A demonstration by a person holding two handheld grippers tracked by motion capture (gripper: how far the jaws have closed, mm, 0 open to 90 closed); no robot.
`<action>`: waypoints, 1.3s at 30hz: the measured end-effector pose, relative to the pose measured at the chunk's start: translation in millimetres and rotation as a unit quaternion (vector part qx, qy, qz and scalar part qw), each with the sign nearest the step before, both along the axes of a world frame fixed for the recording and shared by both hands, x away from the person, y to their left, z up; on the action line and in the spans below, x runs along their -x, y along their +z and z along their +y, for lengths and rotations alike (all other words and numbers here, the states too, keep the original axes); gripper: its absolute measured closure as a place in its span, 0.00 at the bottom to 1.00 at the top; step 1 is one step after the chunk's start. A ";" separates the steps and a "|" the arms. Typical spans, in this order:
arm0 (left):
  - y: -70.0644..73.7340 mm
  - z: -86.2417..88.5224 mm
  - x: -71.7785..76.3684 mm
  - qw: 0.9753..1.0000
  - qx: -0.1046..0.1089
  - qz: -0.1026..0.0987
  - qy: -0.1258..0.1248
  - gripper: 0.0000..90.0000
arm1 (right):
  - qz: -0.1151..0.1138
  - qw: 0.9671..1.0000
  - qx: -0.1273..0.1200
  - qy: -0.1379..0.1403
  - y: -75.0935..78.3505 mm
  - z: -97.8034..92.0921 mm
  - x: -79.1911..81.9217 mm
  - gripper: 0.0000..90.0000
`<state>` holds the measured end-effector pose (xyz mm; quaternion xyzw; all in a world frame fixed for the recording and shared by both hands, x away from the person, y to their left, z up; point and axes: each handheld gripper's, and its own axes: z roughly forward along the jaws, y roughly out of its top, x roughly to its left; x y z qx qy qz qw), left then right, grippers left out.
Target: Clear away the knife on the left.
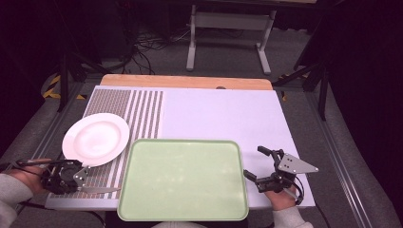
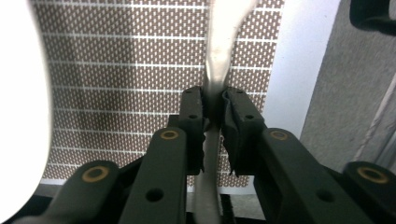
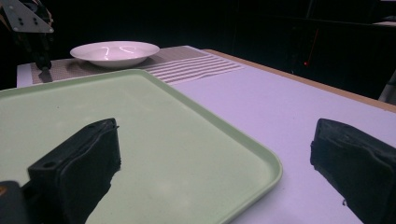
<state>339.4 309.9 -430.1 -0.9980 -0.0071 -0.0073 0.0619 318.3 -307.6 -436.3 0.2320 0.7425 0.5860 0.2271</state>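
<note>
left gripper [image 1: 81, 183] sits low at the near left corner of the table, and its jaws are clamped on a slim silver utensil [image 1: 100, 190] — looks like a knife, blade pointing toward the green tray [image 1: 142, 209]. in the left gripper view the metal handle [image 2: 215, 70] runs straight up between the two black pads, pinched tight, with the brown dotted placemat [image 2: 121, 70] right underneath. whether the utensil rests on the mat or rides just above it, i cannot tell. the white plate [image 1: 96, 138] lies on that same placemat, just beyond the left gripper, its rim close to the gripper body; its pale edge curves down the left side of the left gripper view.

over on the other side, the right gripper [image 1: 256, 166] hovers just off the tray's right edge, over the white table surface [image 1: 228, 114]. its jaws stand wide apart, nothing between them. the right gripper view looks across the bare green tray [image 3: 140, 140] toward the plate [image 3: 114, 52] at the far side, with the left gripper [image 3: 42, 60] beside it

the tray sits at the centre near edge, plate to its upper left
</note>
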 end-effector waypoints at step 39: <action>79.3 -14.5 -1.2 0.977 0.130 -0.029 0.165 0.89 | 0.001 1.000 -0.002 -0.001 0.9 -2.1 -0.1 0.03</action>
